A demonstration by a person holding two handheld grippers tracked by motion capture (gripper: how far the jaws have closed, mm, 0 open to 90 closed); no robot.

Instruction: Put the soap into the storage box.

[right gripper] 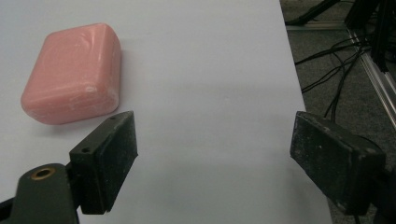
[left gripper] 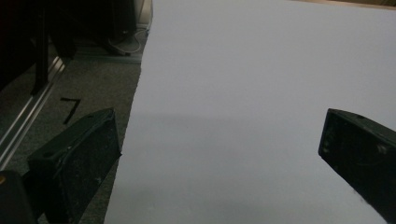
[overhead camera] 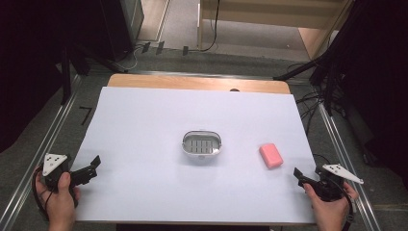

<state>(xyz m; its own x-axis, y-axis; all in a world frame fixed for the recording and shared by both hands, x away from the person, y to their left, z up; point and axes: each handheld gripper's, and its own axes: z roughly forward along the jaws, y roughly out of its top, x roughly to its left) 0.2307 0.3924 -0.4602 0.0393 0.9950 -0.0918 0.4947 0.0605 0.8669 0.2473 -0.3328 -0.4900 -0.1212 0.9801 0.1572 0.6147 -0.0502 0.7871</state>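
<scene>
- The table is seen from above its near edge, facing forward and down.
- Its left edge is seen close and low in the left gripper view.
- The soap near the right edge is shared by the right gripper view and the high view.

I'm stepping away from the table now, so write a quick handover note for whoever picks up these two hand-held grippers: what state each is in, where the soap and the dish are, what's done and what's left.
Left hand-held gripper: open, holding nothing, at the near left edge of the white sheet.
Right hand-held gripper: open, holding nothing, at the near right edge, just short of the soap.
Pink soap: lying flat on the sheet, right of the dish, untouched.
Soap dish: mid-table, with a slotted tray inside and nothing on it.
Done: nothing has been picked up.
Left: probably grasp the soap with the right gripper and set it in the dish.
</scene>
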